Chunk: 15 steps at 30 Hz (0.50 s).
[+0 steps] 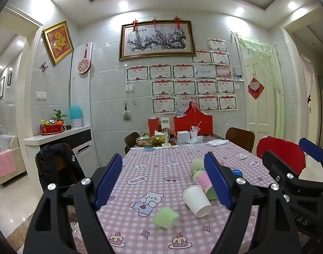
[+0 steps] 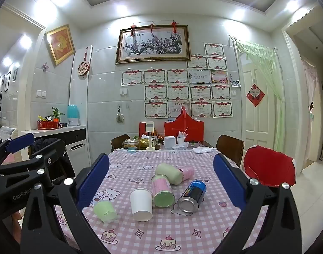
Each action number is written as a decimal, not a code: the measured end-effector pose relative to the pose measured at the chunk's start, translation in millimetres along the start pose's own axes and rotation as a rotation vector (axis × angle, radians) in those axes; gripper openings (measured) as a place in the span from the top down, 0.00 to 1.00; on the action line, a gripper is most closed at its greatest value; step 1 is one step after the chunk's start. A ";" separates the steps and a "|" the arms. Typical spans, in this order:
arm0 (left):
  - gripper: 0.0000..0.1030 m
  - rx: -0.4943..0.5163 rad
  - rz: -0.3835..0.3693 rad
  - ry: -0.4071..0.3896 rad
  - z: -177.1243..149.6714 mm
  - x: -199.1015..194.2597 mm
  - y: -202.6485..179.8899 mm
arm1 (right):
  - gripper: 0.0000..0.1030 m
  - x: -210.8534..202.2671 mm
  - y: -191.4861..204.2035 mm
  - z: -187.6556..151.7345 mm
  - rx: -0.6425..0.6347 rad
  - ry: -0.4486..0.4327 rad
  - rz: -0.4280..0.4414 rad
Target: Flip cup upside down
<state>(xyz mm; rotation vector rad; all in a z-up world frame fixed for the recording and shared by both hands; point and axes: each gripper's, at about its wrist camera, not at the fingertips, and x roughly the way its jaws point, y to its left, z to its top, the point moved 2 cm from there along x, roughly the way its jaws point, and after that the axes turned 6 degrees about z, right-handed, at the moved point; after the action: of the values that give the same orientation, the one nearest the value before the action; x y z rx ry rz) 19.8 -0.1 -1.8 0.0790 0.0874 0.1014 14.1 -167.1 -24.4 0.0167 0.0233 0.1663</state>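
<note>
A white paper cup lies on its side on the pink checked tablecloth, mouth toward me. A small light green cup lies on its side to its left. My left gripper is open and empty above the table, the white cup near its right finger. My right gripper is open and empty, held above the near table edge with the cups between its fingers in view. The right gripper also shows at the right of the left wrist view.
A green-and-pink cylinder, a larger pale green cup, a pink cup and a blue can lie on the tablecloth. Boxes and containers crowd the far end. Chairs stand around the table, one with a red cover.
</note>
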 end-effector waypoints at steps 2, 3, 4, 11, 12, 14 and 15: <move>0.24 0.000 0.000 0.004 -0.1 0.3 0.0 | 0.08 0.2 0.3 -0.1 0.000 0.004 0.000; 0.24 0.000 0.000 0.004 -0.1 0.3 0.0 | 0.08 0.1 0.4 0.0 0.000 0.004 0.001; 0.24 -0.001 0.000 0.004 0.0 0.2 0.0 | 0.08 0.0 0.5 0.1 0.000 0.003 0.001; 0.24 0.000 -0.001 0.006 -0.1 0.4 -0.1 | 0.08 0.2 0.8 -0.1 0.000 0.005 0.000; 0.24 0.001 -0.001 0.006 -0.1 0.3 -0.1 | 0.08 0.2 0.8 -0.1 0.000 0.006 0.000; 0.24 0.000 0.000 0.006 -0.1 0.3 0.1 | 0.08 0.4 0.7 -0.1 0.000 0.006 0.000; 0.24 0.000 -0.001 0.007 -0.1 0.4 0.0 | 0.08 0.4 0.6 0.0 0.001 0.006 0.000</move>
<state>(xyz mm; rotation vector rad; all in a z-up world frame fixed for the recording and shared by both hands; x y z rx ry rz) 20.2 0.0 -2.0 0.0786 0.0943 0.1011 14.5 -166.4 -24.4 0.0168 0.0296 0.1666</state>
